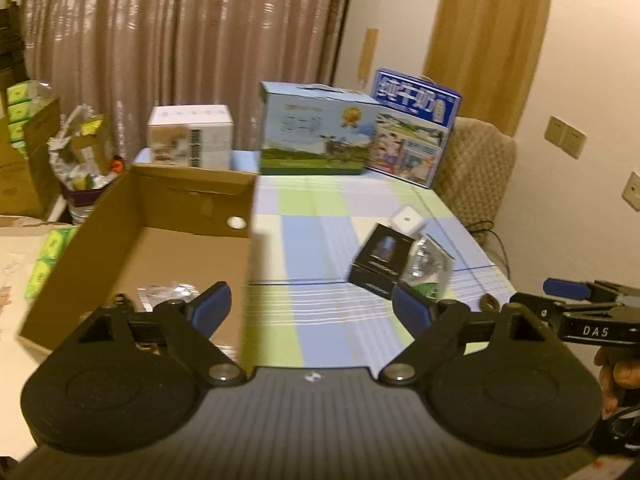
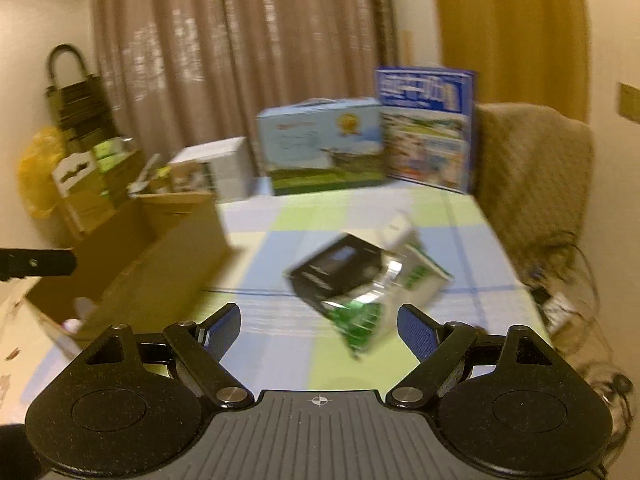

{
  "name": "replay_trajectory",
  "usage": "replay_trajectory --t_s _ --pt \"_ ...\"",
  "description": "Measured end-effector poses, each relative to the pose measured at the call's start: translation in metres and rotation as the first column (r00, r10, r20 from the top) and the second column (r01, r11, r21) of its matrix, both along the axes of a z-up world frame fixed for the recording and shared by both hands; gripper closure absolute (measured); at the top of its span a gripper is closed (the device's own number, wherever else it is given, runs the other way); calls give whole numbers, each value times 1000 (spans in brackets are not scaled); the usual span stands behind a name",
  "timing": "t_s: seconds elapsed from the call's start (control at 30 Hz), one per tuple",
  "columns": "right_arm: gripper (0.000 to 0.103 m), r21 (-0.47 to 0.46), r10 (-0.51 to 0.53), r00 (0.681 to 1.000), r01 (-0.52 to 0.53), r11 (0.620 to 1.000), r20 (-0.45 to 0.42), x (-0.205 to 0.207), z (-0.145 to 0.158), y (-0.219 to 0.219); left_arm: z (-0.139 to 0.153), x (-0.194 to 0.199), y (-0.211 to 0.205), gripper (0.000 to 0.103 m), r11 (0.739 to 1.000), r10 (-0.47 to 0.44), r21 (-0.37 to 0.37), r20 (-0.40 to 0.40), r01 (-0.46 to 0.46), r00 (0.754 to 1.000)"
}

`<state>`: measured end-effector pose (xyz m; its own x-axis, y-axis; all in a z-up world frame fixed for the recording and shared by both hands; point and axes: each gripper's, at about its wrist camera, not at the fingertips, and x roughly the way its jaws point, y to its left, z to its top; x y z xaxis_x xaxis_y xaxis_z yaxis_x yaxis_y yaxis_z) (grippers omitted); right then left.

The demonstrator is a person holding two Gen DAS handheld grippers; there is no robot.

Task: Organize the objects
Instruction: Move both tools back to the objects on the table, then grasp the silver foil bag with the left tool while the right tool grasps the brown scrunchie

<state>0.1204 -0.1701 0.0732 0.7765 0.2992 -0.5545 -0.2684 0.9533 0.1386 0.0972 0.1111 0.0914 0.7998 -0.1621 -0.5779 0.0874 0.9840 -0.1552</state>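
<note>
An open cardboard box (image 1: 132,256) stands on the left of the checked tablecloth (image 1: 320,240) and holds a clear packet (image 1: 170,292). It also shows in the right wrist view (image 2: 152,276). A black box (image 1: 380,260), a silver-green packet (image 1: 426,268) and a small white item (image 1: 406,218) lie together right of centre. My left gripper (image 1: 316,308) is open and empty, straddling the box's right wall. My right gripper (image 2: 318,330) is open and empty, just short of the black box (image 2: 336,268) and the packet (image 2: 376,304). It also shows at the left wrist view's right edge (image 1: 580,300).
Three cartons stand along the table's far edge: a white one (image 1: 190,136), a blue-green one (image 1: 316,128) and a blue one (image 1: 412,124). A padded chair (image 1: 476,168) stands at the far right. Boxes and bags (image 1: 80,152) crowd the floor at left. A curtain hangs behind.
</note>
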Motion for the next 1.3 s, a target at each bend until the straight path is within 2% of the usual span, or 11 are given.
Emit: replay_trajectory --t_s 0.1,0.3,0.43,0.7,0.93,1.03,1.1,1.17,1.3 --pt "20 -8 -52 999 52 999 -9 -4 -10 -26 -7 6 -21 9 1000 -19 -5 -2 19 1000" --pt "20 -6 -126 991 126 992 -51 0 -33 -68 -25 27 -58 1 999 -51 -2 -19 51 998" --pt "20 -14 -159 984 159 987 -78 10 -50 -88 -43 43 -80 1 997 -78 22 -29 79 997" --pt "20 -24 -195 972 193 981 -128 41 -81 -112 -93 81 -107 1 992 -124 22 -91 126 988" --pt "21 -55 -156 975 149 987 -157 77 -96 -108 -125 107 -120 1 985 -174 -23 -123 172 977" --pt "24 -76 -133 979 122 990 -153 93 -100 -107 -132 119 -126 4 980 -200 -46 -130 196 971" --pt "33 -92 -135 977 121 988 -166 105 -106 -109 -135 129 -131 9 976 -215 -55 -135 209 967" --pt "37 -99 -138 974 121 988 -179 115 -112 -111 -140 137 -136 12 974 -224 -66 -140 217 964" --pt "39 -129 -125 972 101 986 -200 129 -123 -112 -152 153 -144 30 971 -236 -84 -158 225 959"
